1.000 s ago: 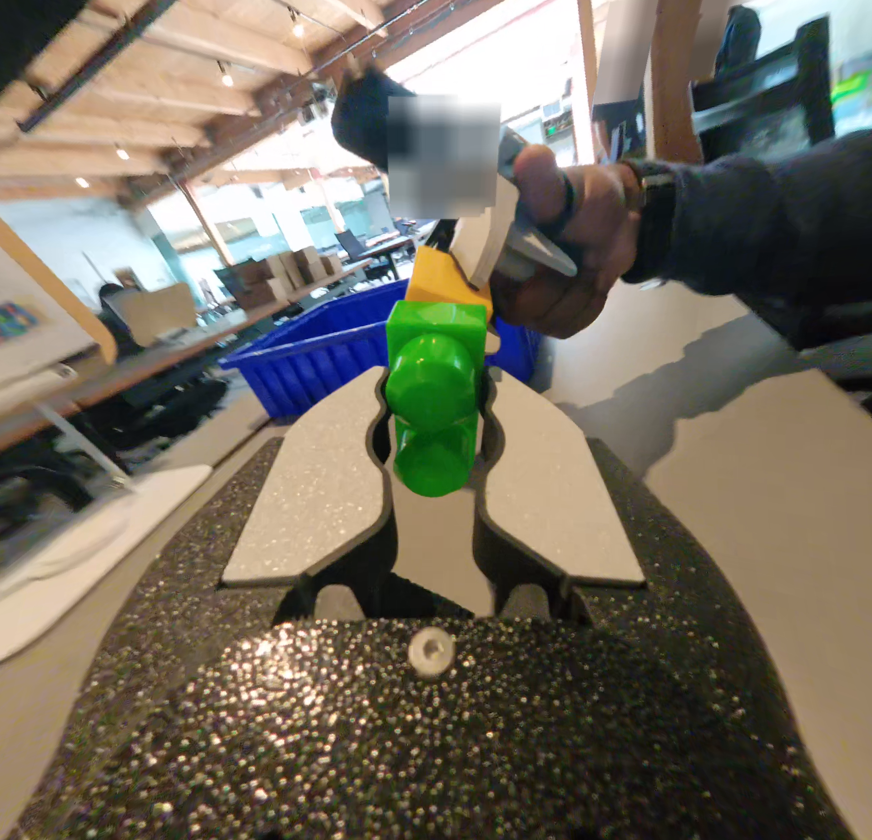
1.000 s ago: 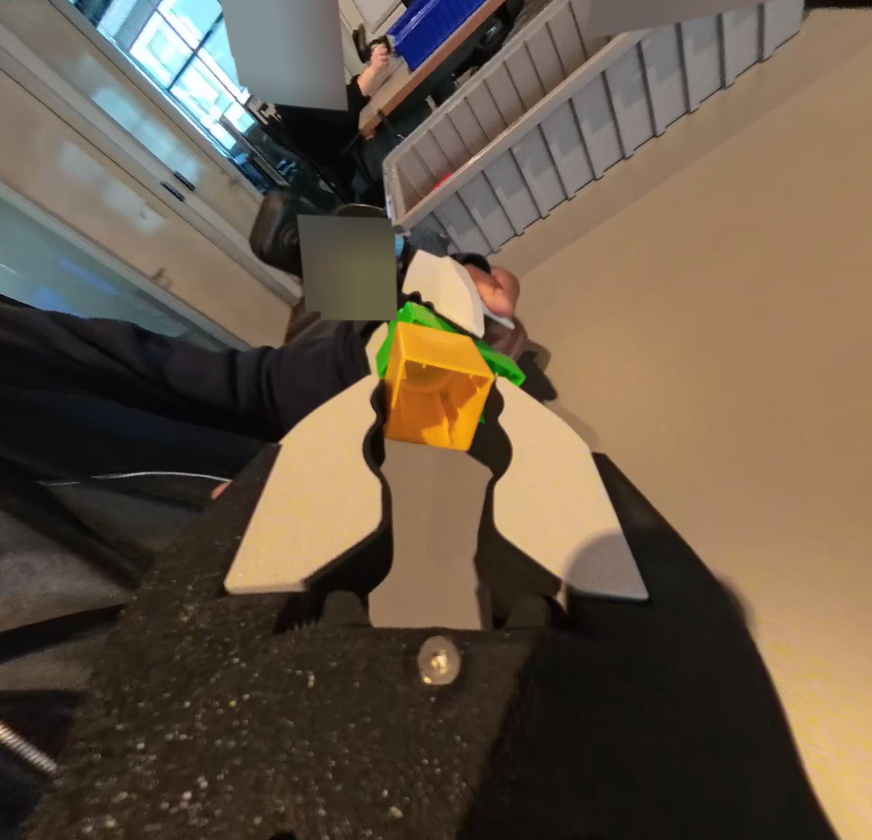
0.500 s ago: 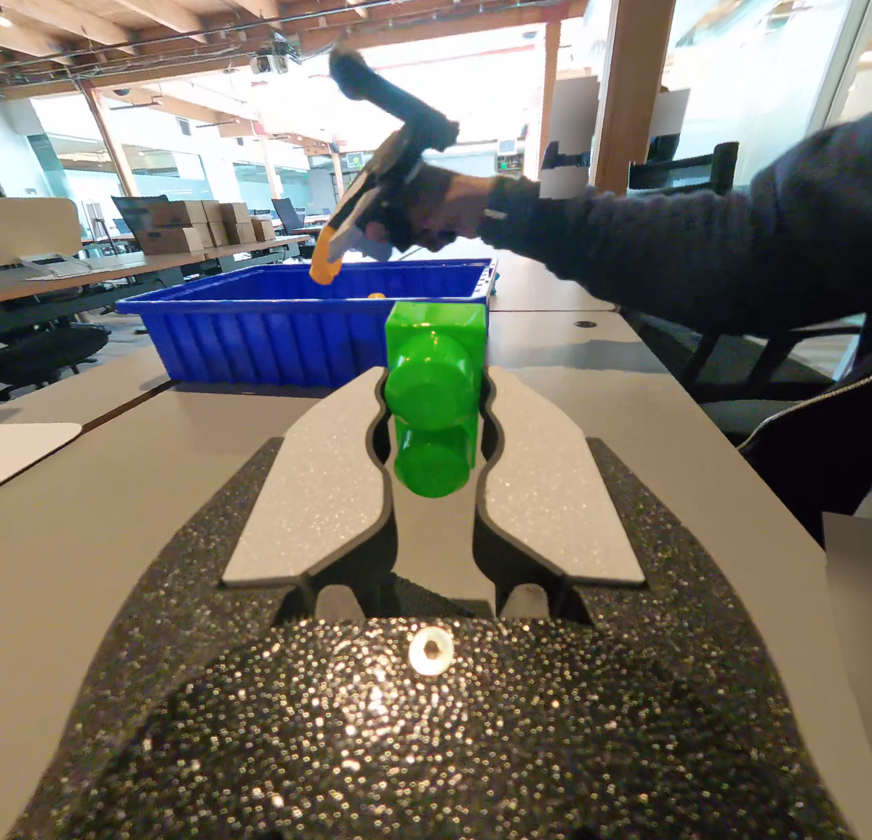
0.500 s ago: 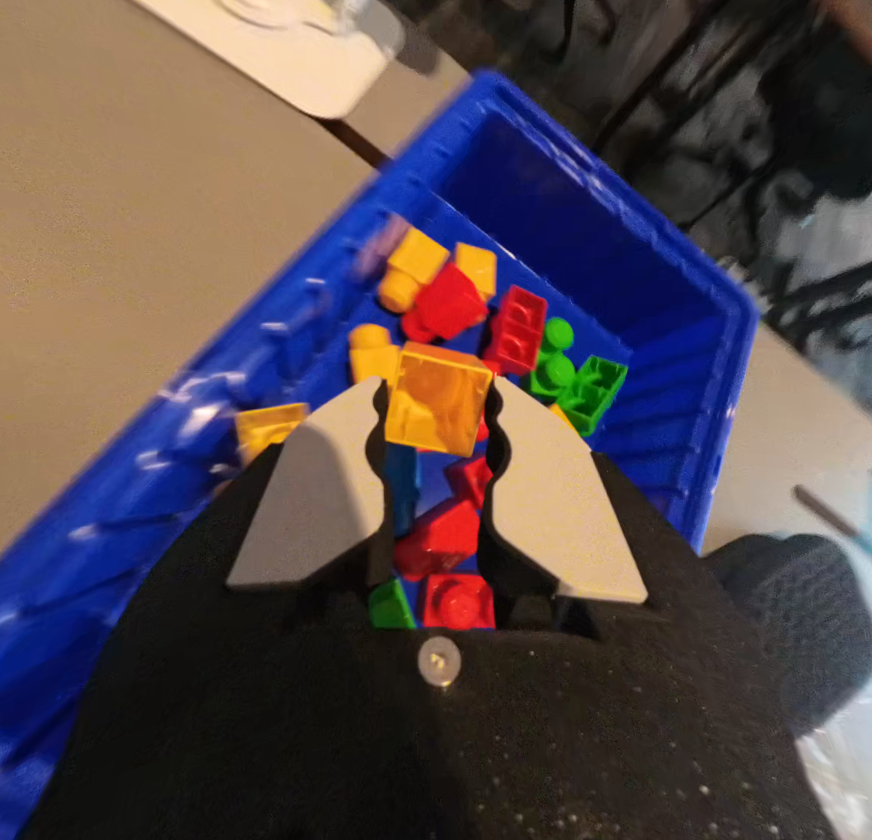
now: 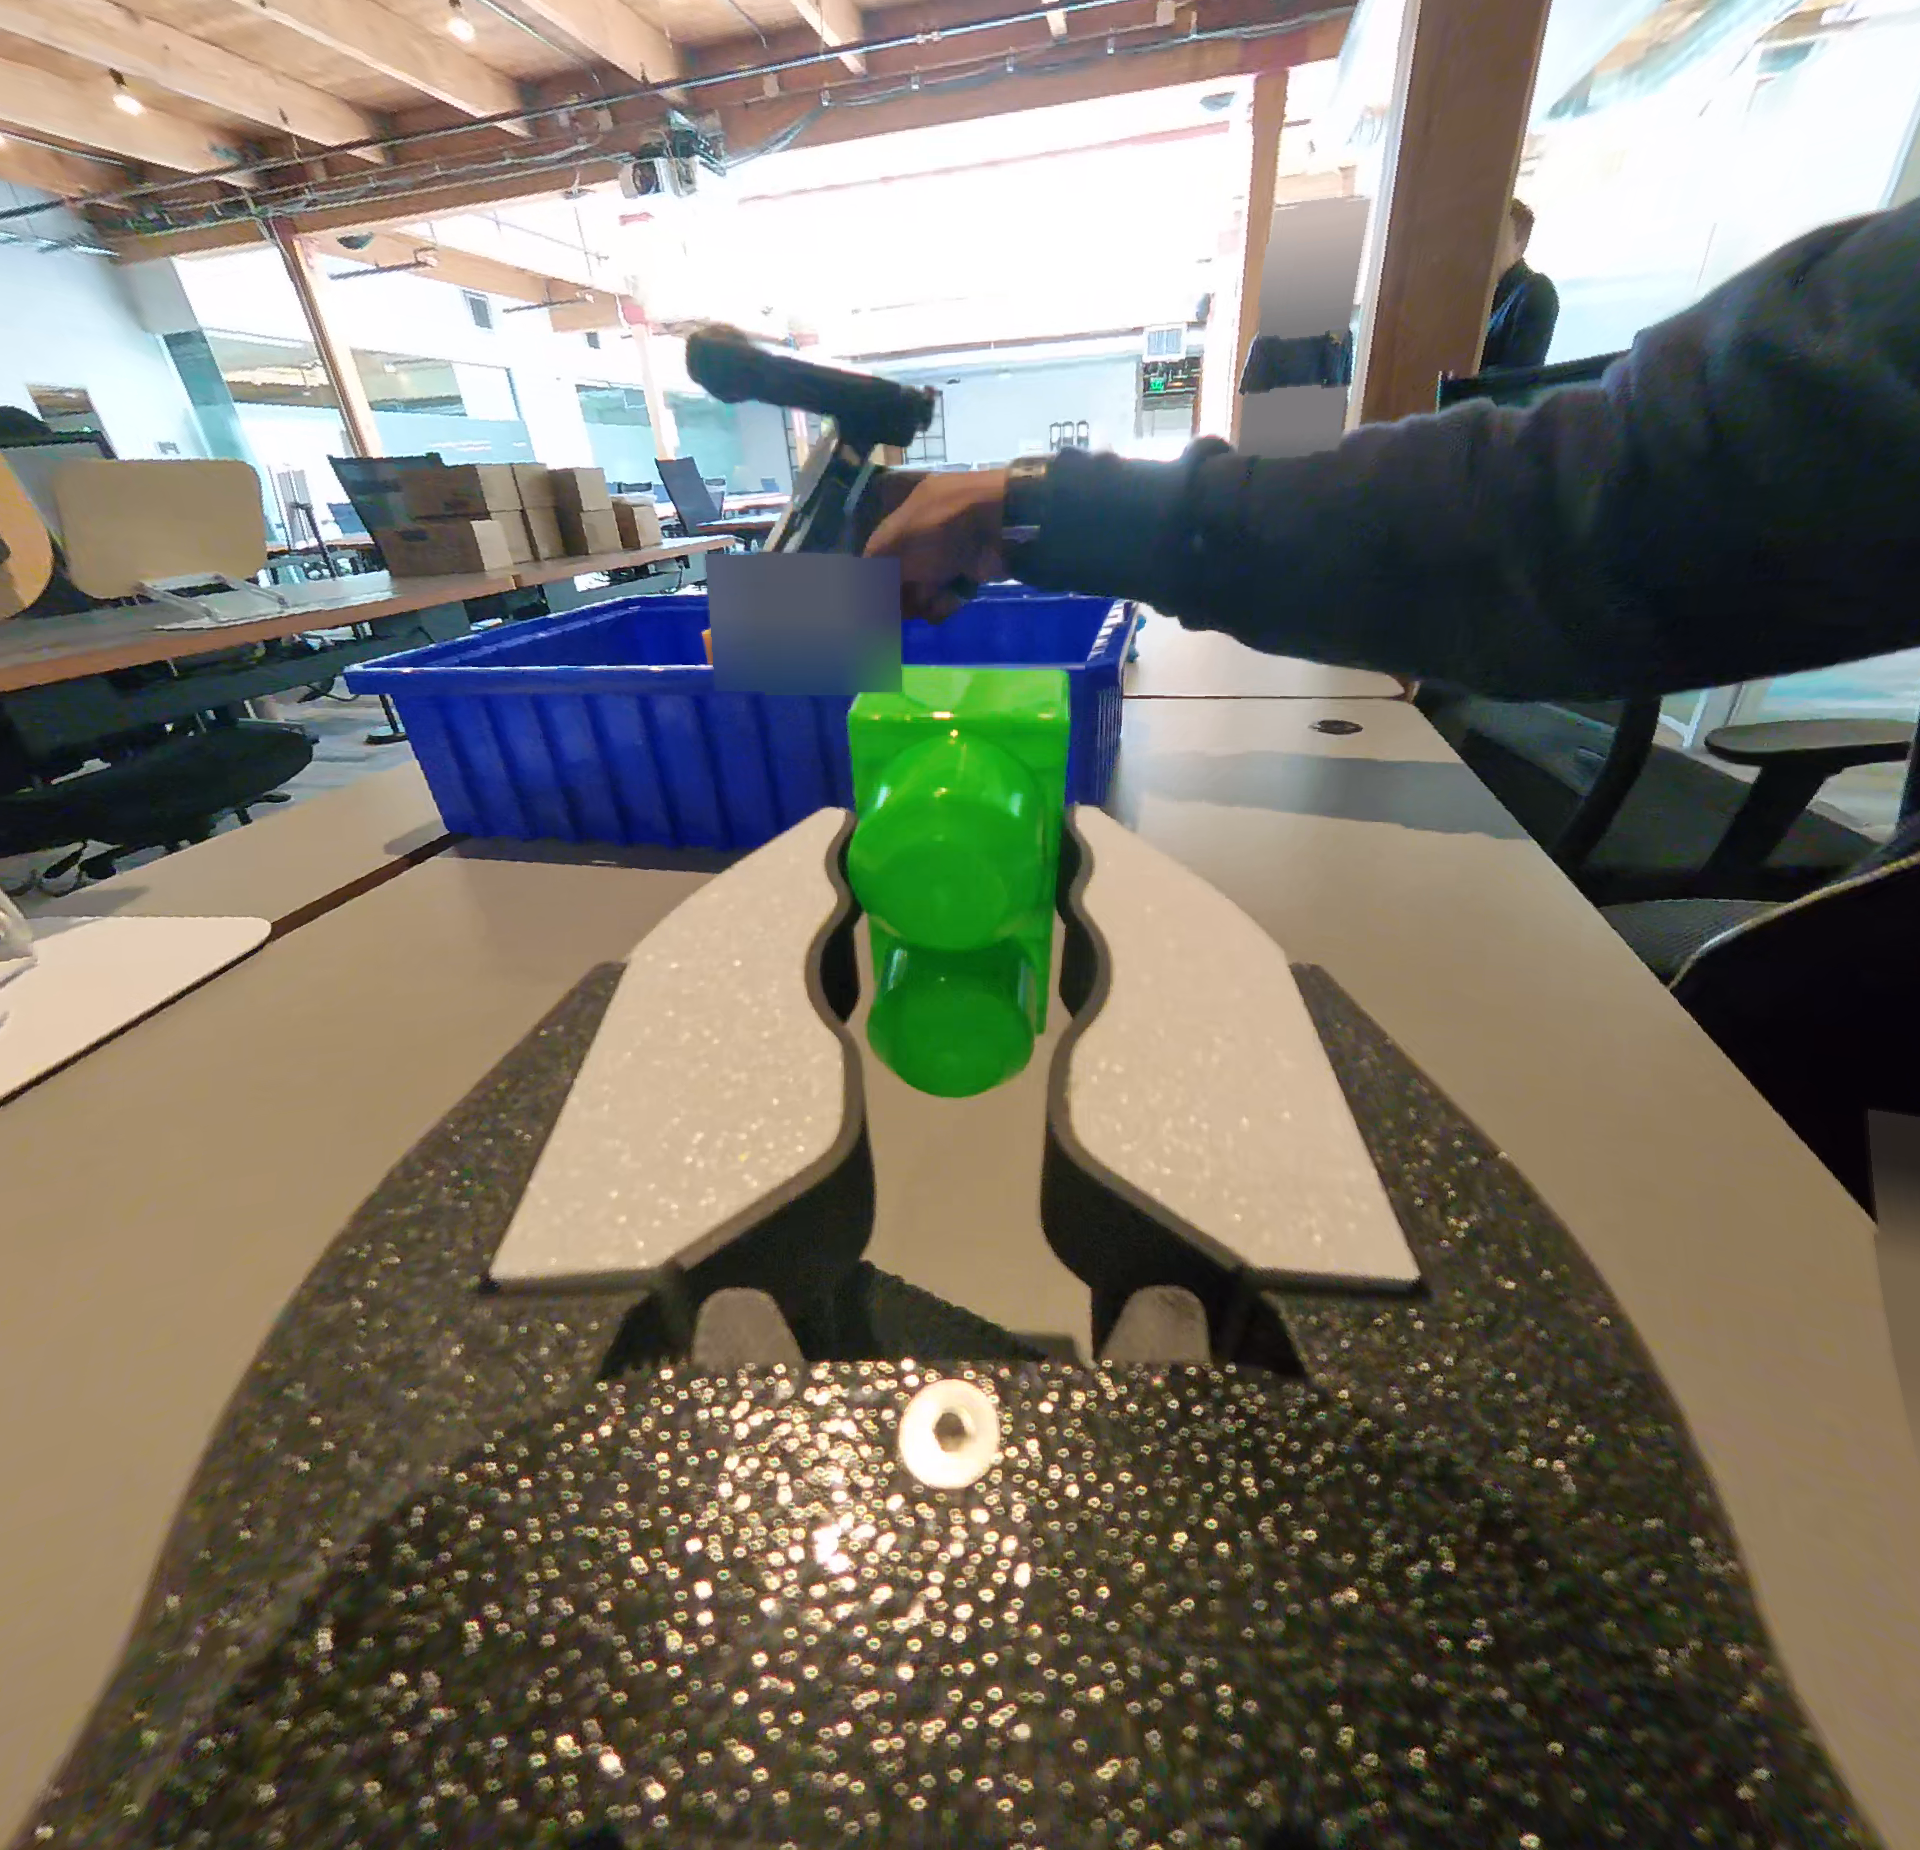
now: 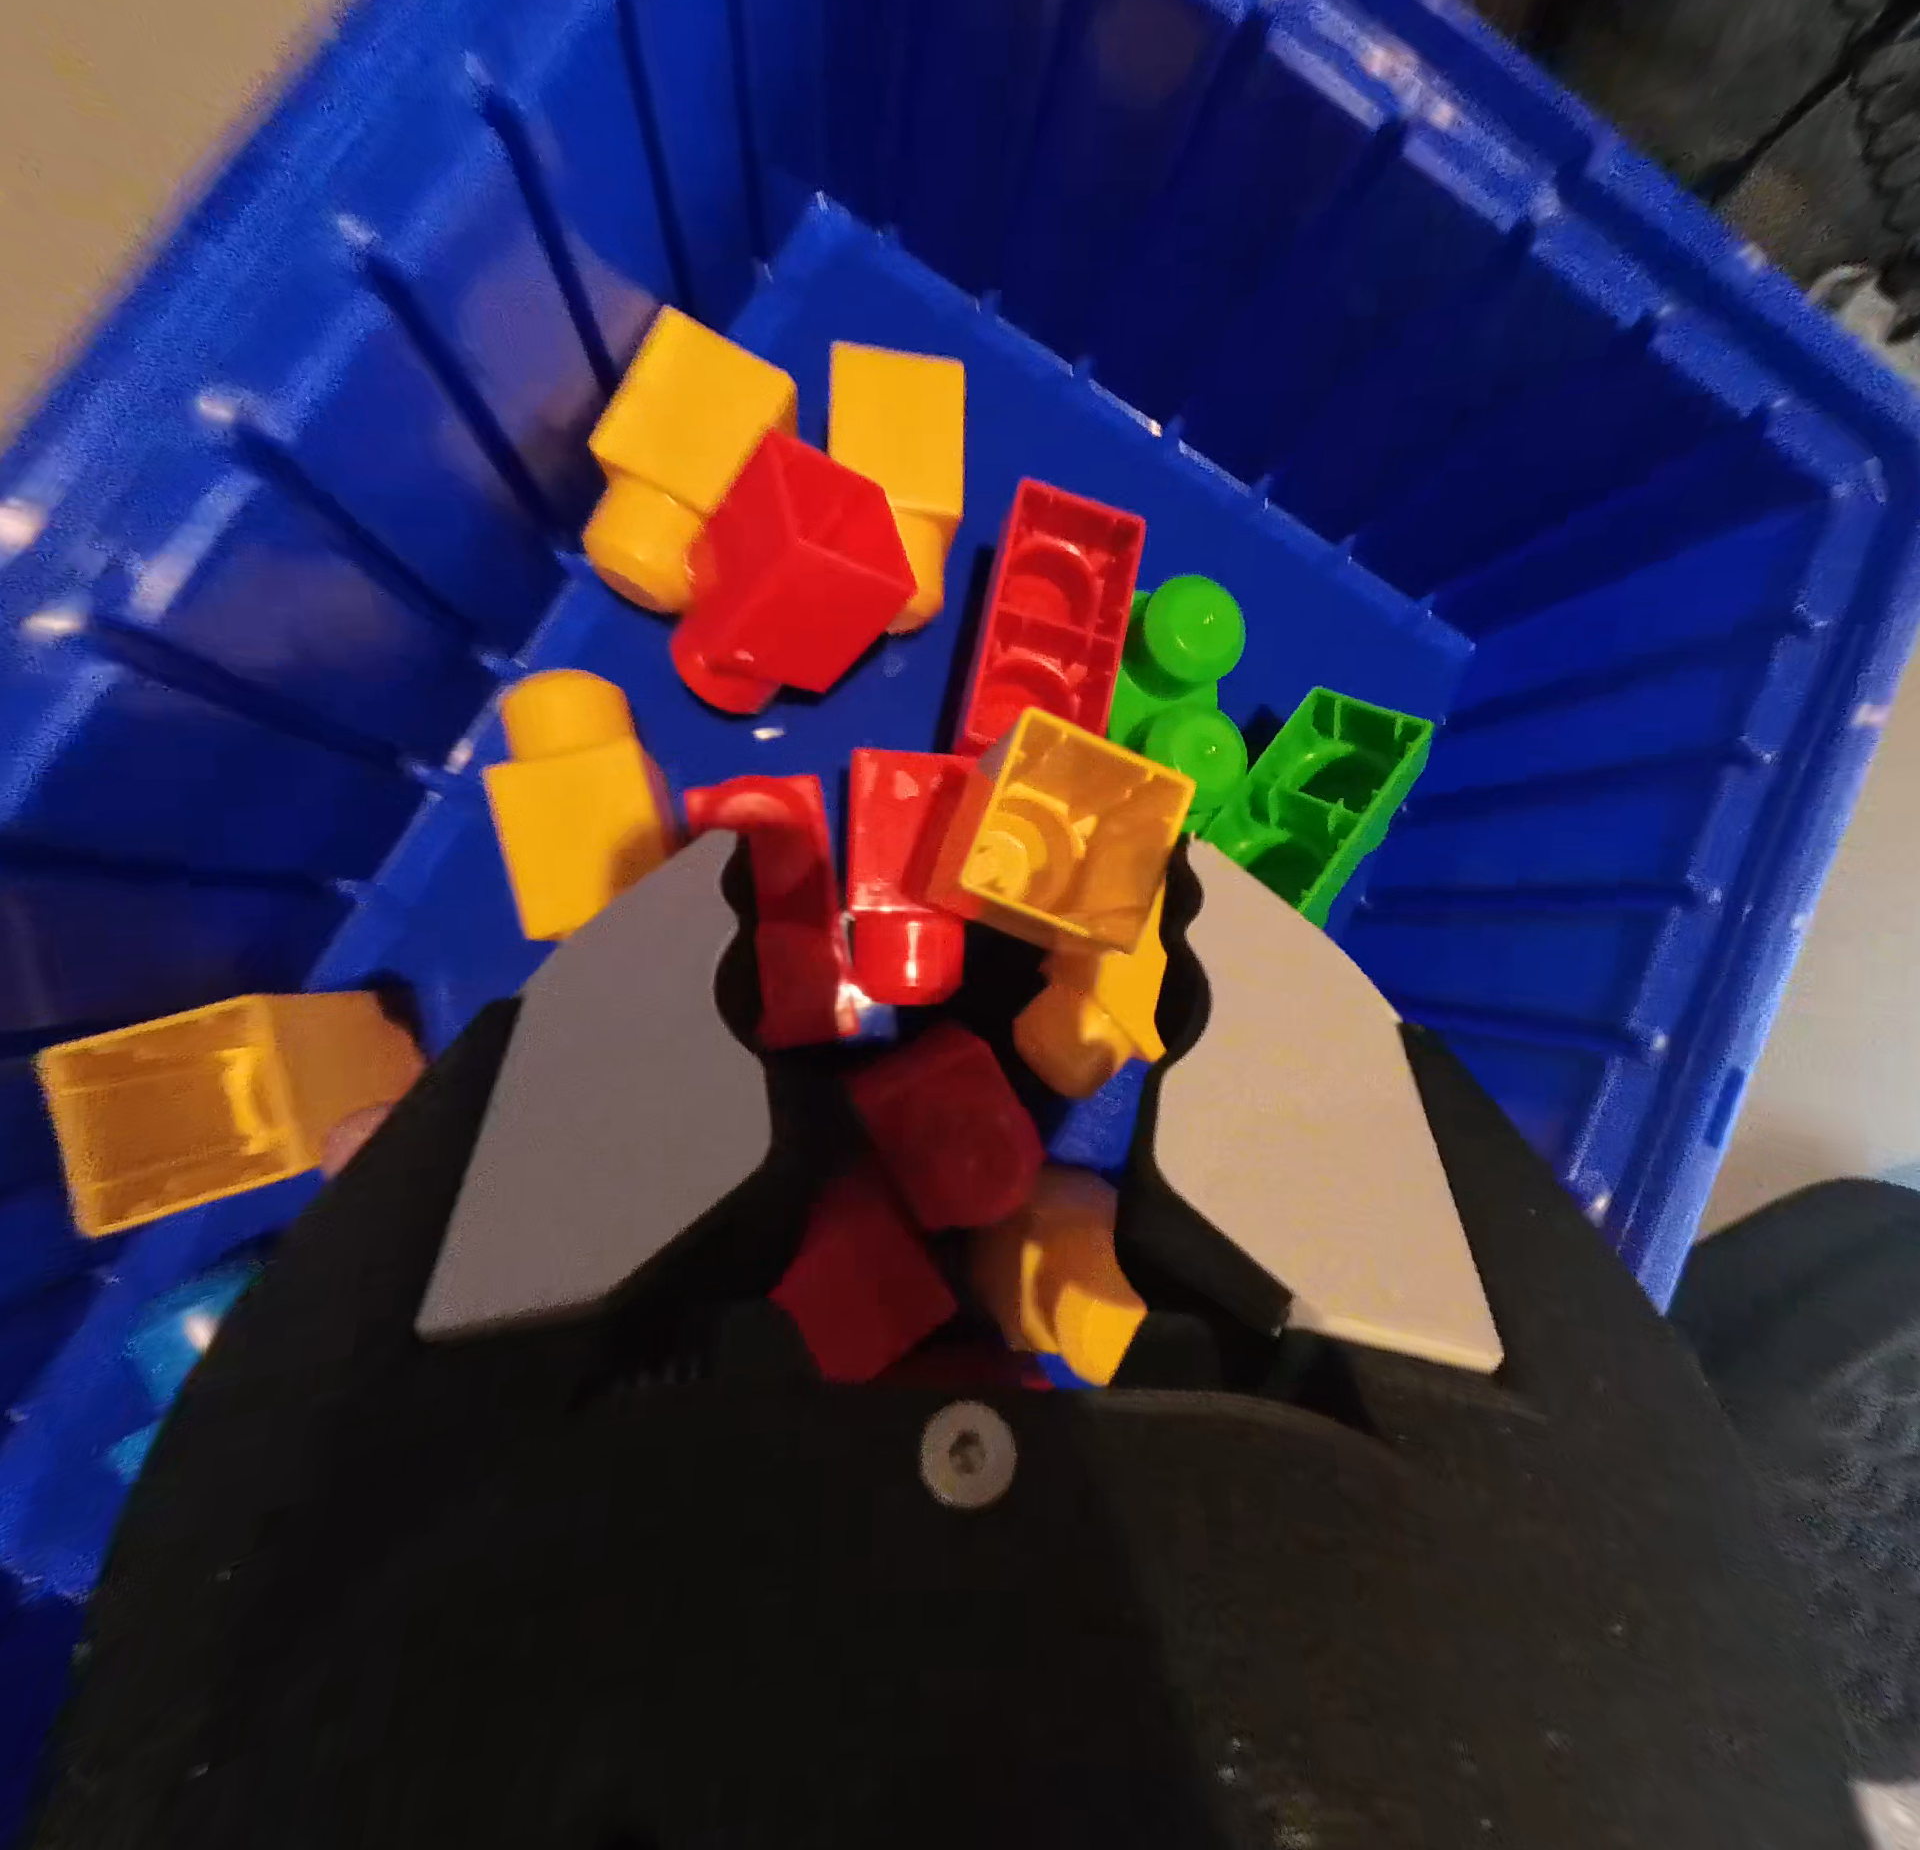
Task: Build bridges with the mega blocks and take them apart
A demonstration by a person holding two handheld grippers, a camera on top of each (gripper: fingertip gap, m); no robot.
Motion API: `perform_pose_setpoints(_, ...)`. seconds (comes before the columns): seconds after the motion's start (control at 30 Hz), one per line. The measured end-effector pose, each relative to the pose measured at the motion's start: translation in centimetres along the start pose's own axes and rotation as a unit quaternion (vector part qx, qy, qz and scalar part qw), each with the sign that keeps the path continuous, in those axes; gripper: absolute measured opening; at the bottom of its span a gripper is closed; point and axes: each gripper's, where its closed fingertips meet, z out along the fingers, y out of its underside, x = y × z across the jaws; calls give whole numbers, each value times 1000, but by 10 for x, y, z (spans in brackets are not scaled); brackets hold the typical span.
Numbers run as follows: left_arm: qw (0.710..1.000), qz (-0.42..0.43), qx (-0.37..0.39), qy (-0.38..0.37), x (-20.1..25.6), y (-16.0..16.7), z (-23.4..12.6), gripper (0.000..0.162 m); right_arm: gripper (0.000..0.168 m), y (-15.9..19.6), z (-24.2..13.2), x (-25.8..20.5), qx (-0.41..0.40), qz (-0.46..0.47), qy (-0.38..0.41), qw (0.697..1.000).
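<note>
My left gripper (image 5: pixel 951 850) is shut on a green two-stud block (image 5: pixel 956 896) and holds it above the grey table, studs facing the camera. The blue bin (image 5: pixel 623 740) stands just beyond it. My right gripper (image 6: pixel 951 850) is open above the inside of the bin (image 6: pixel 1247 242). An orange block (image 6: pixel 1070 844) hangs tilted, hollow side up, beside the right fingertip, free of the jaws. In the left wrist view, the hand (image 5: pixel 935 543) holding the right gripper reaches over the bin; its fingers are hidden.
Several red (image 6: pixel 800 564), yellow (image 6: pixel 571 813) and green (image 6: pixel 1320 803) blocks lie loose in the bin. A white pad (image 5: pixel 104 969) lies on the table at the left. An office chair (image 5: pixel 1766 792) stands off the table's right edge. Across from one pair of fingers to the other is roughly 40 cm.
My right gripper has dropped lower into the bin and opened, and the orange block has come out of its jaws. My left gripper still holds the green block, nearly unmoved.
</note>
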Motion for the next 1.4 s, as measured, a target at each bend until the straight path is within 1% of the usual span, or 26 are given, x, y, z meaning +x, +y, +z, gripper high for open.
perform_pose_setpoints(0.07,1000,-3,2,-1,0,-1,0,34,75,-7,-18,-5,41,12,-1,999)
perform_pose_setpoints(0.13,1000,-4,5,0,0,-2,1,34,72,-8,-39,-6,70,17,17,997)
perform_pose_setpoints(0.2,1000,-7,8,1,1,-3,2,34,64,-7,-58,-12,100,18,21,995)
perform_pose_setpoints(0.27,1000,-10,12,2,2,-4,3,34,56,-3,-73,-21,118,15,14,993)
perform_pose_setpoints(0.33,1000,-12,16,0,3,-6,4,34,55,1,-86,-39,135,18,-16,991)
perform_pose_setpoints(0.4,999,-23,32,0,4,-12,6,34,56,-1,-105,-76,172,29,-89,981)
perform_pose_setpoints(0.47,997,-43,57,7,9,-22,10,34,56,-8,-131,-128,215,17,-167,962)
perform_pose_setpoints(0.53,995,-51,80,11,15,-31,20,34,56,-11,-153,-179,243,-12,-210,947)
perform_pose_setpoints(0.63,996,-8,91,3,25,-39,39,34,60,-13,-174,-255,246,-24,-309,918)
perform_pose_setpoints(0.7,995,52,84,-6,34,-40,50,34,70,-12,-179,-293,231,-8,-380,896)
perform_pose_setpoints(0.77,993,93,77,4,44,-39,55,34,83,-9,-175,-319,220,-29,-407,886)
perform_pose_setpoints(0.8,993,87,80,17,49,-40,55,34,89,-6,-170,-329,224,-58,-403,885)
perform_pose_setpoints(0.87,993,45,104,36,51,-45,51,34,88,0,-163,-344,232,-112,-393,883)
perform_pose_setpoints(0.93,990,-1,131,47,47,-50,44,34,87,3,-163,-359,247,-139,-400,872)
perform_pose_setpoints(1.0,986,-43,149,57,42,-53,38,34,75,0,-166,-369,270,-145,-404,862)
perform_pose_setpoints(1.07,984,-62,157,59,38,-53,35,34,66,-4,-168,-377,287,-145,-406,855)
perform_pose_setpoints(1.2,985,-65,140,71,43,-47,38,34,58,-13,-169,-384,306,-141,-402,851)
perform_pose_setpoints(1.3,986,-65,133,74,45,-44,40,34,39,-15,-168,-386,310,-148,-398,851)
perform_pose_setpoints(1.4,987,-77,123,72,43,-40,42,34,37,-13,-163,-384,299,-152,-390,858)
